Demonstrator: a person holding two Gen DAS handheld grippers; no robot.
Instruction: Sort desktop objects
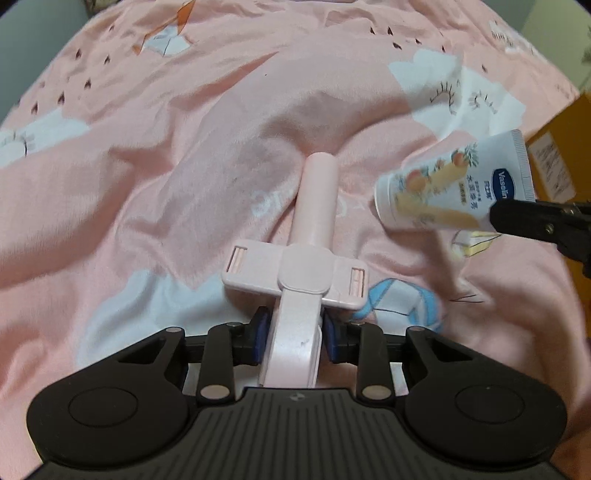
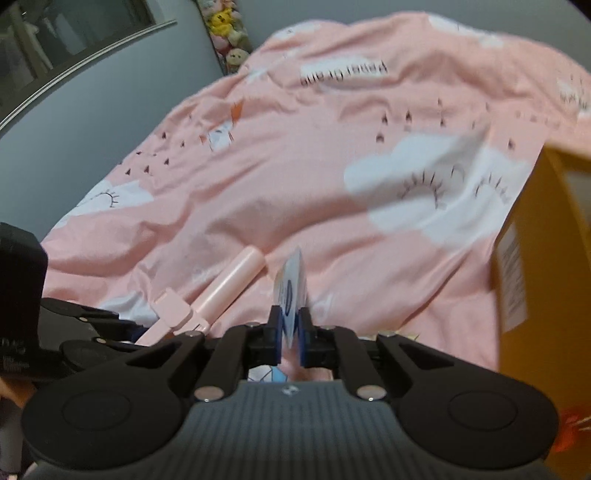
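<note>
Bedding covers nearly everything in both views: a rumpled pink duvet (image 1: 155,177) printed with white clouds, eyelash faces and small dark marks. The left gripper (image 1: 294,341) has its 2 blue-padded fingers (image 1: 261,332) closed narrowly on the flat pink stem of a pink phone holder (image 1: 303,258), a folded selfie-stick-like piece with a crosswise clamp bar and a round pink tube pointing away from the camera. The holder's far end lies against or just above the duvet near its middle folds; which of the 2 cannot be told. The right gripper (image 2: 289,334) pinches the flat crimped end of a Vaseline hand cream tube (image 2: 290,291) between its 2 fingers (image 2: 274,330), seen edge-on in the right wrist view. In the left wrist view the same tube (image 1: 454,181) is held above the duvet just right of the phone holder, cap end toward the holder, slightly blurred, with the black tip of the right gripper (image 1: 535,218) gripping its end. A yellow cardboard box (image 2: 543,266) stands at the duvet's right edge, near the tube. Past the duvet's far left corner sits a pile of plush toys (image 2: 229,33) against a grey wall (image 2: 92,122).
</note>
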